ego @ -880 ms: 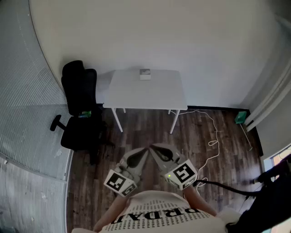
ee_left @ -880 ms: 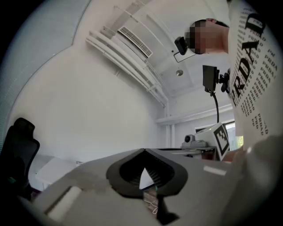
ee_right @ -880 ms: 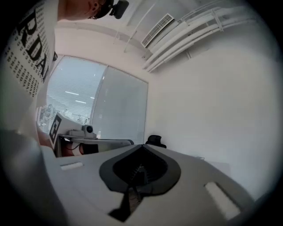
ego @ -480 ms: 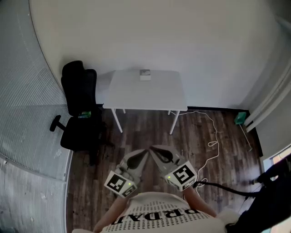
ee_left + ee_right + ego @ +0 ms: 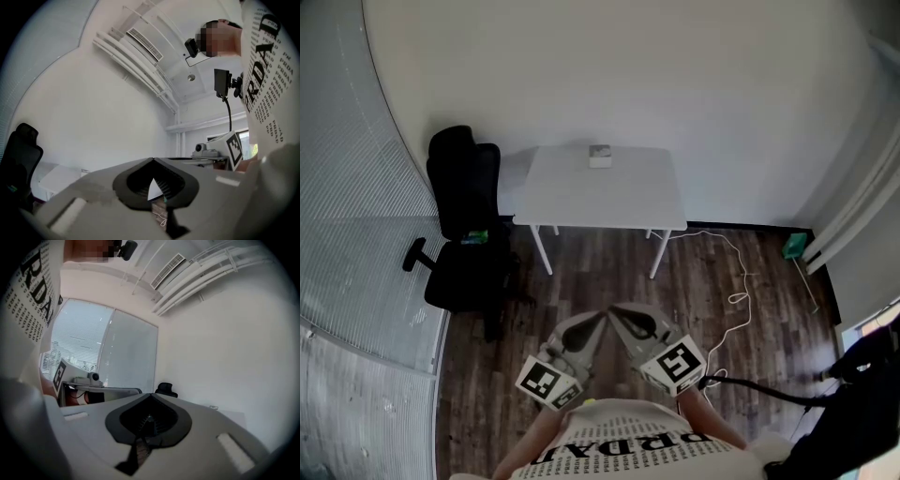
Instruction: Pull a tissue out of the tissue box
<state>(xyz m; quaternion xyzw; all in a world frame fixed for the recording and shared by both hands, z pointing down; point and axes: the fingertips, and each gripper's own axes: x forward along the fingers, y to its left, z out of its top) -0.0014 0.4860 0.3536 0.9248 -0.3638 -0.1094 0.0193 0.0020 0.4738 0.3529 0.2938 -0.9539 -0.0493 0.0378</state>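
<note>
Tissue box [image 5: 599, 154]: small, pale and rectangular; well ahead of both hand-held grippers, on the far edge of the counter close to the wall, with neither gripper touching it.
Shirt [image 5: 619, 448]: white with black print, on the person just behind both hand-held grippers.
Left hand-held gripper [image 5: 600, 317]: grey, with a square-marker cube at its rear; its jaws are pressed together at the tips with nothing between them, and its own view [image 5: 153, 159] shows the same. Its tip is near the right one.
Right hand-held gripper [image 5: 617, 309]: grey, also with a marker cube; its jaws are pressed together and empty, as its own view [image 5: 150, 394] shows.
Floor [image 5: 600, 272]: dark wood planks, below and ahead of both hand-held grippers.
Cable [image 5: 736, 281]: thin and white, lying on the floor ahead and to the right of the right hand-held gripper.
Chair [image 5: 464, 216]: black office chair, ahead and to the left of the left hand-held gripper, just beside the counter's left end.
Counter [image 5: 600, 192]: white and rectangular on thin white legs, well ahead of both hand-held grippers, against the pale wall.
</note>
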